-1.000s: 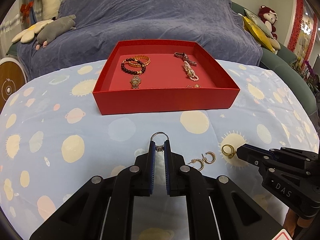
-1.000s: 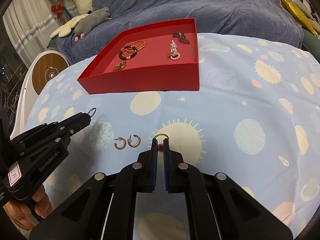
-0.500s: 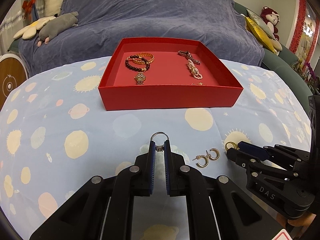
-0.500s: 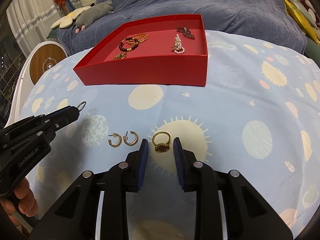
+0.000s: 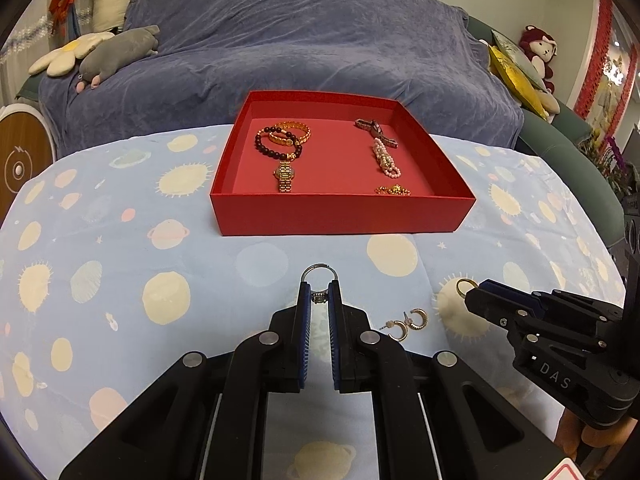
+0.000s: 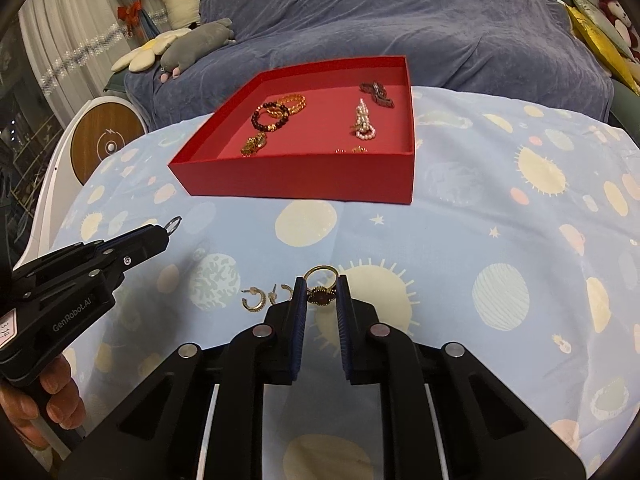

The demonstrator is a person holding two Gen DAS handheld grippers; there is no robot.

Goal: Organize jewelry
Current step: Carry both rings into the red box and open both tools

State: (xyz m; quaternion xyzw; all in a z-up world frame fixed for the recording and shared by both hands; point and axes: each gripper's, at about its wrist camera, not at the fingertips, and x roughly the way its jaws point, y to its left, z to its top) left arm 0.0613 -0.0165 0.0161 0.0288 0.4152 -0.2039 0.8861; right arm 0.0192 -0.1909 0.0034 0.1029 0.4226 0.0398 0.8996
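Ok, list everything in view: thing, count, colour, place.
Tray: one, red, on cloth.
Bracelets: two, dark-beaded and gold, tray's left.
Watch: one, gold, tray's left.
Pearl piece: one, pinkish, tray's right.
Hoop earrings: two, gold, on cloth.
Silver ring: one, in left tool.
Gold ring: one, between right tool jaws, closing.
Tablecloth: one, blue.
Sofa cover: one, purple.
Hand: one, on left tool.

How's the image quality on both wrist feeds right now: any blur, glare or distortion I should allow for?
Left wrist view: sharp, dim warm light, fisheye bends the red tray edges and darkens the corners; silver ring is crisp. Right wrist view: equally sharp, no glare, soft shadow under the left gripper; gold ring is clear between the closing right gripper.
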